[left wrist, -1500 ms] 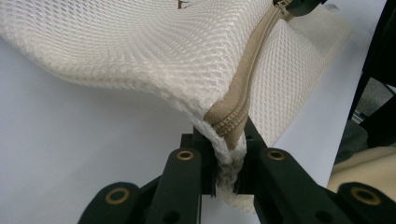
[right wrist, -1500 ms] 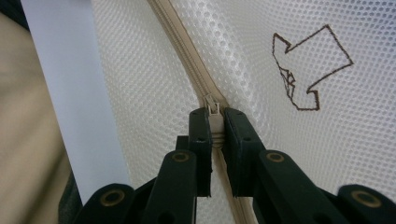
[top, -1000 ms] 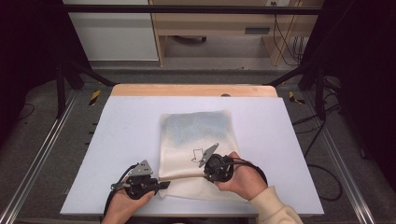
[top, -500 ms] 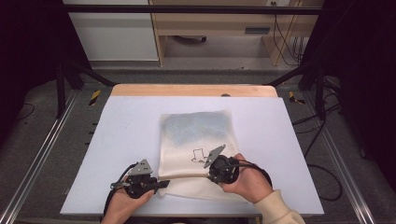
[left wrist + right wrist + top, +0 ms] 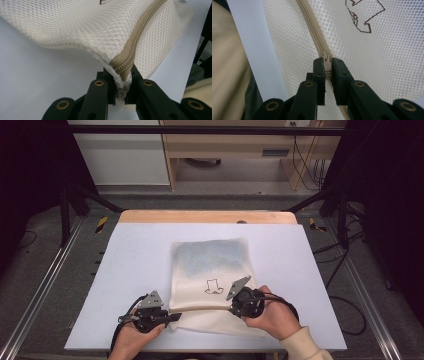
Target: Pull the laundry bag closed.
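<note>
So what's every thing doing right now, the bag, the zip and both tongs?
Mesh bag: lying flat, near edge lifted.
Zip: closed ahead of the puller.
Zip puller: pinched.
Left tongs: shut on the bag's corner.
Right tongs: shut on the zip puller.

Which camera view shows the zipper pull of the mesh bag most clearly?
The right gripper view: the zipper pull sits close up, clamped between the right tongs. The left gripper view shows the zipper's end, pinched with the mesh bag by the left tongs. In the high view the pull is too small to tell.
</note>
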Tool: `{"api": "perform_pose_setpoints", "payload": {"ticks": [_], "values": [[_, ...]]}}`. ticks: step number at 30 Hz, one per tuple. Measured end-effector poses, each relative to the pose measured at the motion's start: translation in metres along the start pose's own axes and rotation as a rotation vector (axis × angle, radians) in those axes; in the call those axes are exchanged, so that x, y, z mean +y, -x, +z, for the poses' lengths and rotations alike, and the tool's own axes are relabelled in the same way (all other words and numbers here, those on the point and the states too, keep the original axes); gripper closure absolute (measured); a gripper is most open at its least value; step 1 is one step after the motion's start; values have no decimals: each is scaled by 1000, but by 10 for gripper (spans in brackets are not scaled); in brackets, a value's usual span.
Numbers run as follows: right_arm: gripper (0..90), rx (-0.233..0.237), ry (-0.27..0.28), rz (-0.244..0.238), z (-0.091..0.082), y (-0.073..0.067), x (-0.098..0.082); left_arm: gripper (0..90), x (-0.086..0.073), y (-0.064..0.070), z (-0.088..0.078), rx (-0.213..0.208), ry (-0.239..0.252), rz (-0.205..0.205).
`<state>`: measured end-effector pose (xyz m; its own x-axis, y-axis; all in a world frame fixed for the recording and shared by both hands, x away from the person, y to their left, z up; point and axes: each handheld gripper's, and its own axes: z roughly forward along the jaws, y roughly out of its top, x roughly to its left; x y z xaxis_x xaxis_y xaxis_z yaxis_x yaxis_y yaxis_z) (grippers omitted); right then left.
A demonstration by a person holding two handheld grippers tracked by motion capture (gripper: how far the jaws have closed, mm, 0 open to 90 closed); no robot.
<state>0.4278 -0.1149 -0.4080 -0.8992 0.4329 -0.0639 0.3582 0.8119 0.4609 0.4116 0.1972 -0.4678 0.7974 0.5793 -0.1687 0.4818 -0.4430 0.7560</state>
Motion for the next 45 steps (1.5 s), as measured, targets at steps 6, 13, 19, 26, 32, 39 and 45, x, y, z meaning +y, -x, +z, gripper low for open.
{"api": "perform_pose_setpoints", "payload": {"ticks": [6,13,19,26,32,39,45], "values": [[823,9,3,9,0,0,-3,824,1,0,-1,-5,1,3],[822,4,3,10,-2,1,-4,824,1,-1,-1,3,0,4],[822,2,-4,14,-4,1,-8,824,1,-1,-2,5,2,7],[822,8,-3,14,-5,1,-10,824,1,-2,-3,7,6,8],[822,4,-4,22,-7,1,-11,824,1,-3,-3,11,7,5],[822,1,-3,29,-10,2,-15,824,1,-4,-4,7,8,5],[823,-2,-5,31,-11,3,-18,825,1,-4,-4,8,7,4]]}}
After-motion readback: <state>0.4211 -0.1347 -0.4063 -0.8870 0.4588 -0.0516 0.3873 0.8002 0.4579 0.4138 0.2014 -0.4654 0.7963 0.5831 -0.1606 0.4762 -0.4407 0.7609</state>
